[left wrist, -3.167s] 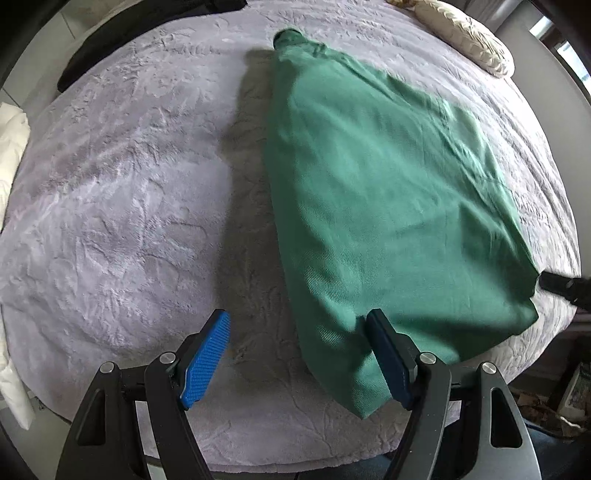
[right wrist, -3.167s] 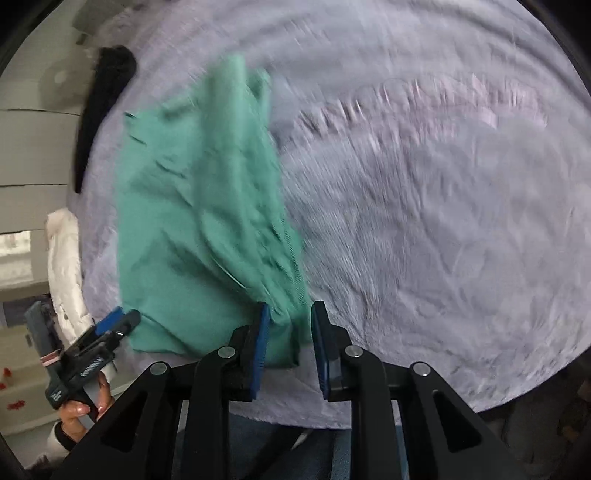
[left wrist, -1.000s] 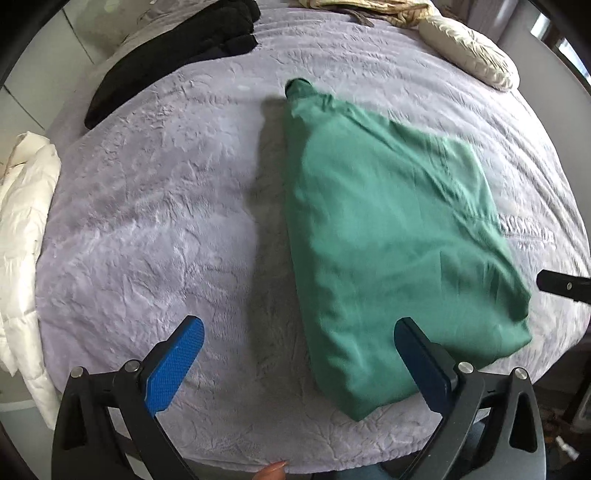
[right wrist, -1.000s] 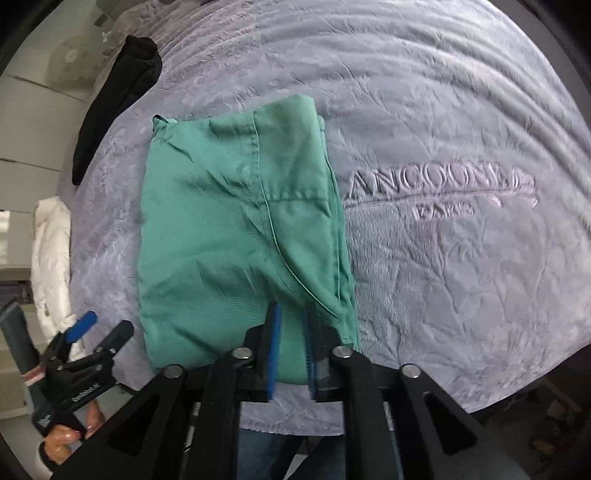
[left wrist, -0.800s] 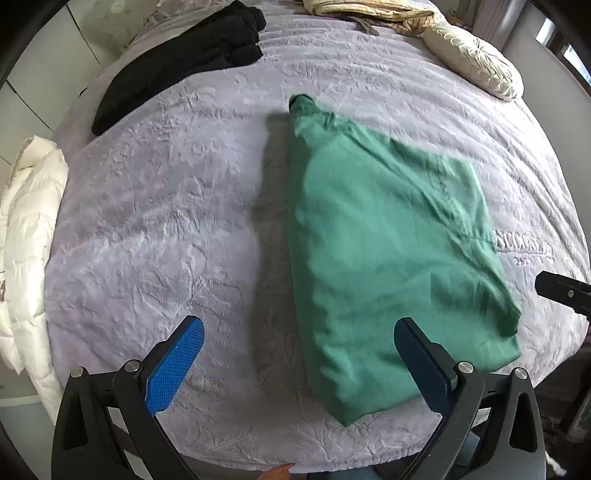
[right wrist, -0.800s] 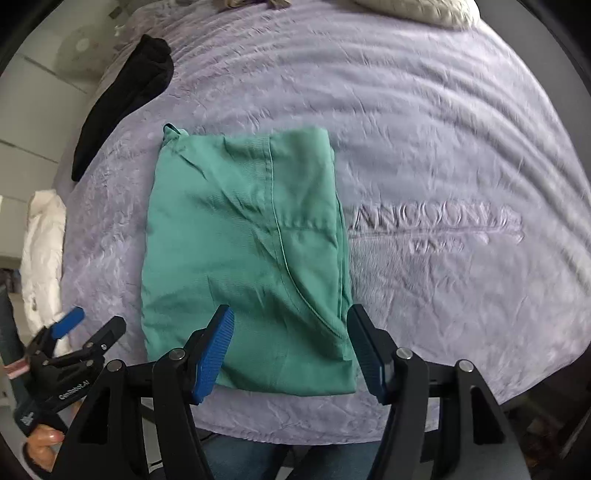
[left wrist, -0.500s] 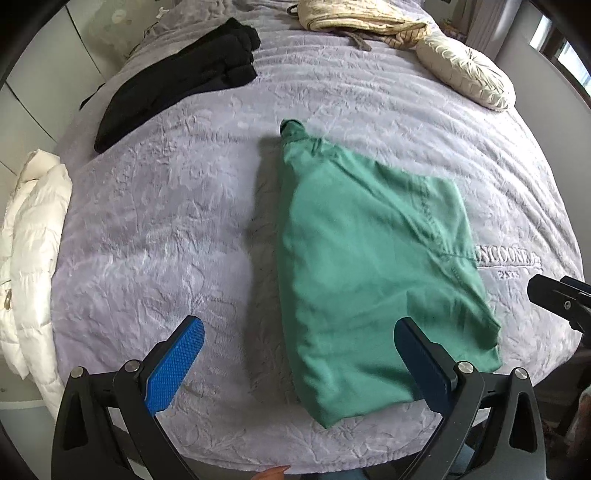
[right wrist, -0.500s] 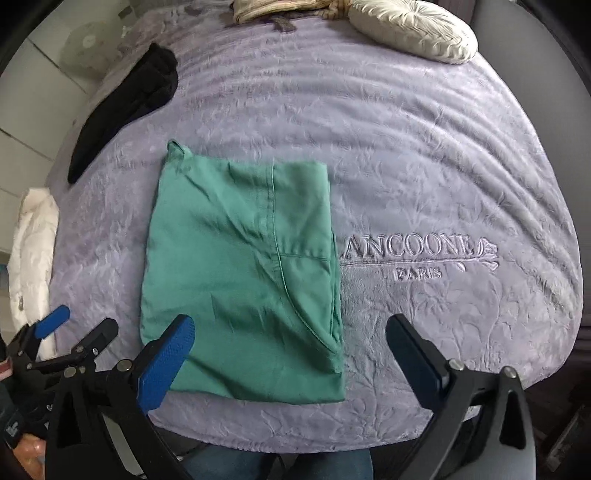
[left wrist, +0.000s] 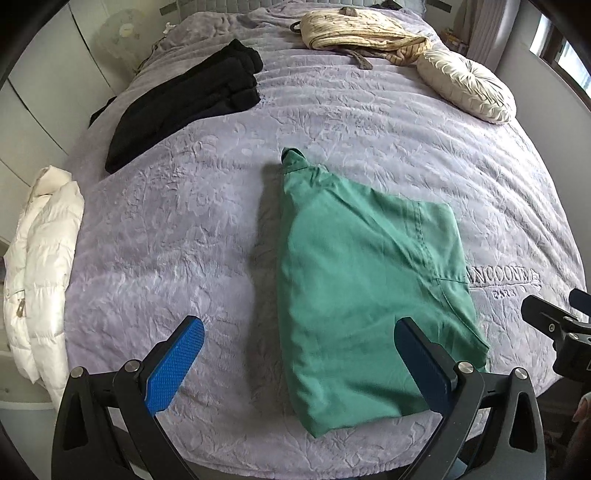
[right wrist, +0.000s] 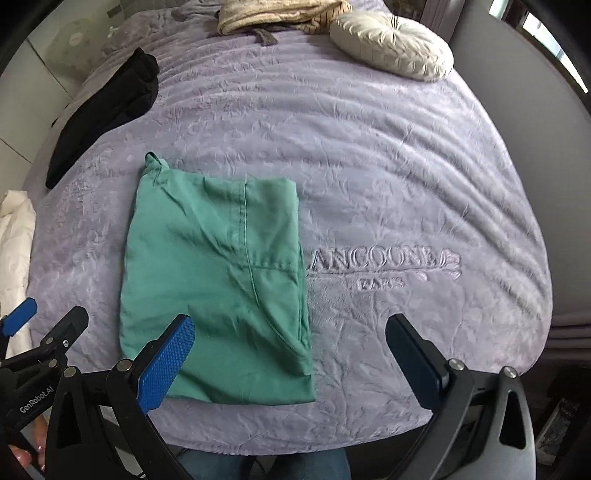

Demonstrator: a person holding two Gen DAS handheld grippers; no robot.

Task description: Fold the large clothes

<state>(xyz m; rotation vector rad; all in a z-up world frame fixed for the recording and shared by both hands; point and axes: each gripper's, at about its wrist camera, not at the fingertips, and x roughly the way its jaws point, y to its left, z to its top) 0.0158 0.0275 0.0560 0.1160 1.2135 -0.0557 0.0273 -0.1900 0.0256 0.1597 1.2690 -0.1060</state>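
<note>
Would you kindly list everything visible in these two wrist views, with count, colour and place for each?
green garment: 1, green, folded flat on the near part of the bed, beside the embossed lettering
bed cover: 1, lilac with embossed pattern and lettering, covers the whole bed
black garment: 1, black, folded, far left on the bed
white puffer jacket: 1, white, at the bed's left edge
round cushion: 1, cream, pleated, far right on the bed
beige garment: 1, beige, bundled at the far end of the bed
fan: 1, white, beyond the bed's far left corner
left gripper: 1, black with blue pads, open, above the near edge, empty
right gripper: 1, black with blue pads, open, empty
</note>
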